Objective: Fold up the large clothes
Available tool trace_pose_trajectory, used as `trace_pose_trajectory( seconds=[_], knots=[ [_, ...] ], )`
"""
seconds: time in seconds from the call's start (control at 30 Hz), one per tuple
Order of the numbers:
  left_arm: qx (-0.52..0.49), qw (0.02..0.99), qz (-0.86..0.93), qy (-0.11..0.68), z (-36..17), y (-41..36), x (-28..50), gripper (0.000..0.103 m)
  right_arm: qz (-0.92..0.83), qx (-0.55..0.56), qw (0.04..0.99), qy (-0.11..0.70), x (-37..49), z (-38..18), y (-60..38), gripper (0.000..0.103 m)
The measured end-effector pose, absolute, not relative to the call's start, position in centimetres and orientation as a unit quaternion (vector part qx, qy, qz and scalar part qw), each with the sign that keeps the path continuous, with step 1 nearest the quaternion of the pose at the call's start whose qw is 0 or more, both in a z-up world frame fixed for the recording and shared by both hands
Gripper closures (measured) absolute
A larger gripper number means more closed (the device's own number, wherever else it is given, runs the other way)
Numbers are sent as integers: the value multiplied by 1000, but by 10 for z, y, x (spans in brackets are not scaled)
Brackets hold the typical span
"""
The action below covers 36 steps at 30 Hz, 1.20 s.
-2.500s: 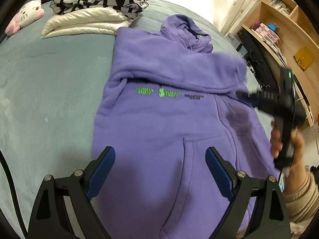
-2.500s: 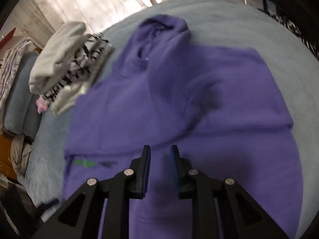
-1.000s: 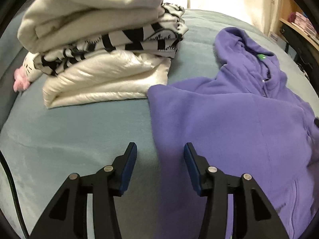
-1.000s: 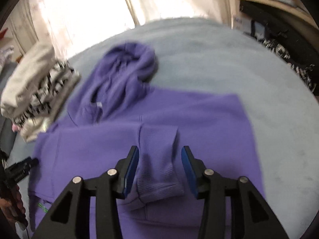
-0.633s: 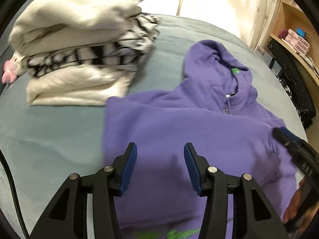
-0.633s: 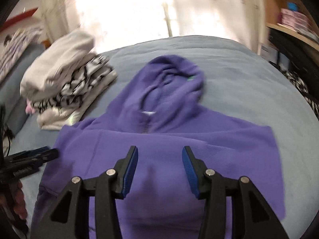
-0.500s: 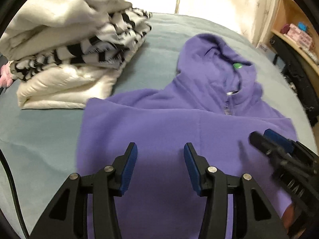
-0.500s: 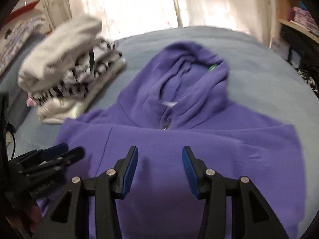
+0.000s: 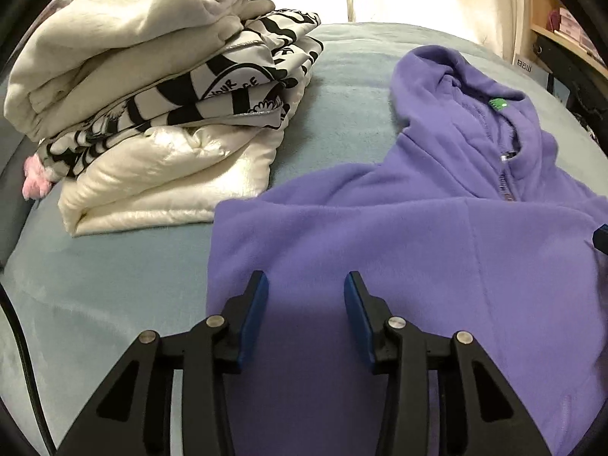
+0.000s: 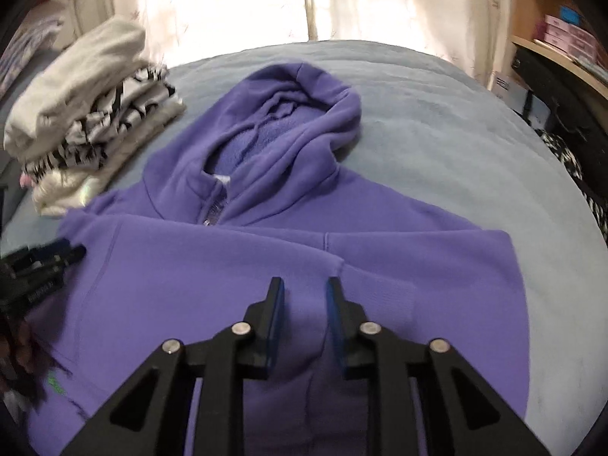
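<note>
Hoodie (image 10: 288, 266) lies flat mid-frame on the bed (image 10: 456, 121), sleeves folded inward for the next fold. My left gripper (image 9: 306, 288) hovers part-open, empty; my right gripper (image 10: 304, 292), jaws just closing, straddles the sleeve cuff, nothing gripped.

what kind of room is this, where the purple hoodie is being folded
Most likely a bedroom. The purple hoodie lies on a wide, soft blue-grey bed, a stack of folded clothes sits beside it, and curtains and a wooden shelf stand behind.
</note>
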<state>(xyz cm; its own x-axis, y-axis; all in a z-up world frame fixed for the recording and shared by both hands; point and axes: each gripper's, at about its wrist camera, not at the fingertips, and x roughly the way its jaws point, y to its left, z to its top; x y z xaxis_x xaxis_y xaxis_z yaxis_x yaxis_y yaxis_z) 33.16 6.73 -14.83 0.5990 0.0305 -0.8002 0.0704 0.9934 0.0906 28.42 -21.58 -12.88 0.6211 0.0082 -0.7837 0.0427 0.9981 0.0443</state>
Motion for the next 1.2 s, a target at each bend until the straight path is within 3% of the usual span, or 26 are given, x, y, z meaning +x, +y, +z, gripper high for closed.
trace_pose_trajectory(
  seconds=[0.17,0.47,0.7,0.83,0.9,1.2],
  knots=[
    [1,885,-39,464,-131,77,304,60,30,86,897,433,266,-114,-197,80],
    [21,876,-43,481,-142,56,251,60,93,32,885,456,237,-131,-127,79],
    [26,879,-28,475,-149,73,243,59,16,41,890,453,229,-141,-181,80],
    [23,879,-27,475,-148,77,241,59,42,114,881,458,217,-141,-216,82],
    [23,879,-23,476,-147,76,238,59,4,80,887,454,212,-137,-214,76],
    [14,877,-18,480,-135,79,229,59,-8,83,887,453,190,-129,-224,76]
  ],
)
